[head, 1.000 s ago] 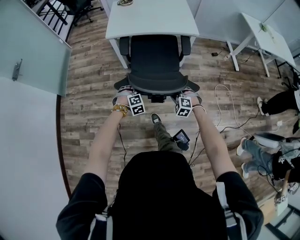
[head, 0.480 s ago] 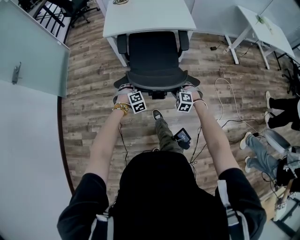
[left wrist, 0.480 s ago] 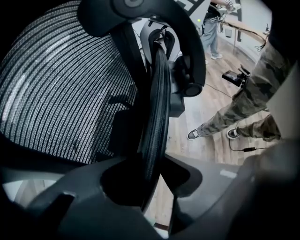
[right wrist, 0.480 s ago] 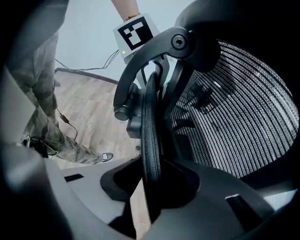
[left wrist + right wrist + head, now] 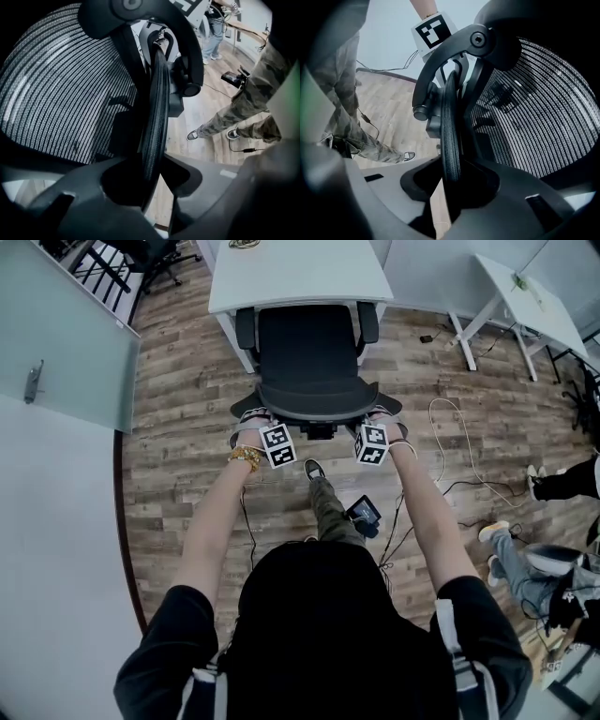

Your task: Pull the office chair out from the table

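Far left, a glass partition stands over the wooden floor; next in, your left hand-held gripper sits at the left edge of the office chair, its marker cube turned up toward you; the left gripper view shows its jaws pinching the backrest rim, with the striped mesh spreading off to the left of that rim.

Centre now: the chair is black, backrest toward you and seat toward the white surface; the seat's front and both armrests reach the surface's near edge, so the chair is not clear of it; just below the backrest, between your forearms, there's your shoe, and a small dark device with a screen nearer you.

Your right hand-held gripper mirrors the left on the backrest's right edge; the right gripper view has its jaws clamped on the same dark rim, mesh fanning out to the right; further right a pale cable loops across the floor; a second white table stands beyond it; at the right edge, other people's legs and shoes.
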`<action>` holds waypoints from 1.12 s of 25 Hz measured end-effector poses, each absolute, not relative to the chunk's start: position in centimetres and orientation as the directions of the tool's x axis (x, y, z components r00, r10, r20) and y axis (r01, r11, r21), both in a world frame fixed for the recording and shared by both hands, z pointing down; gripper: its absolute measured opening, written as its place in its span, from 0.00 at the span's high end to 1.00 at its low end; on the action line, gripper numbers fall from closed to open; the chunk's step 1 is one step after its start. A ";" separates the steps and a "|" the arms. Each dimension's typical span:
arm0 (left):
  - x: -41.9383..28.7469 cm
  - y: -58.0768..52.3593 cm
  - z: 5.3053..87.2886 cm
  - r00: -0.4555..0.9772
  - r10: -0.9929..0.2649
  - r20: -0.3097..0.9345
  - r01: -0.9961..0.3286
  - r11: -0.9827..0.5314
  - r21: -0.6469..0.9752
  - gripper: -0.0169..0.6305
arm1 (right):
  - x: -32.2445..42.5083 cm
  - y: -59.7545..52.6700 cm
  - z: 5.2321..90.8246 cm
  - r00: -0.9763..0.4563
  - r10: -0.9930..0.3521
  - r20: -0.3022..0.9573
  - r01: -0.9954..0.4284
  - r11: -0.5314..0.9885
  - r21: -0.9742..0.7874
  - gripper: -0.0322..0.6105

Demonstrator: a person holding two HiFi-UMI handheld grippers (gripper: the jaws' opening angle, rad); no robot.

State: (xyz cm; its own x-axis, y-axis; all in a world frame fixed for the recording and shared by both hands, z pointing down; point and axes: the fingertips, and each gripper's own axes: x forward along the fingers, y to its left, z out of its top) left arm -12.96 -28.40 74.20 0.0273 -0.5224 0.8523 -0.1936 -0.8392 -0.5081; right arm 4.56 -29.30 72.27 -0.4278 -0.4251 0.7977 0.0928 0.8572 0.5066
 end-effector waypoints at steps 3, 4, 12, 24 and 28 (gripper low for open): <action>-12.8 -27.9 73.9 0.029 -0.526 0.850 -0.188 -0.838 -0.512 0.77 | 4.8 -28.8 72.0 -0.433 -0.422 0.797 0.097 0.857 0.507 0.80; -12.8 -27.5 73.9 0.033 -0.527 0.849 -0.184 -0.838 -0.514 0.77 | 4.7 -28.4 72.0 -0.436 -0.423 0.795 0.097 0.856 0.508 0.80; -13.1 -24.9 74.0 0.044 -0.552 0.833 -0.154 -0.827 -0.540 0.77 | 4.4 -25.5 72.1 -0.446 -0.425 0.788 0.092 0.853 0.513 0.80; -13.2 -21.8 74.2 0.045 -0.554 0.831 -0.153 -0.826 -0.542 0.77 | 4.3 -22.2 72.3 -0.444 -0.429 0.786 0.089 0.852 0.516 0.80; -13.2 -20.7 74.2 0.048 -0.556 0.830 -0.150 -0.825 -0.544 0.77 | 4.3 -21.0 72.2 -0.443 -0.430 0.787 0.086 0.853 0.514 0.80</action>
State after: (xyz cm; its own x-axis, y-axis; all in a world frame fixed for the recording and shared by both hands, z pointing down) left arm -13.25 -20.74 74.15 0.0479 -0.5561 0.8297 -0.1497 -0.8253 -0.5445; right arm 4.27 -21.04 72.23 -0.4426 -0.4297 0.7871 0.0859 0.8533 0.5142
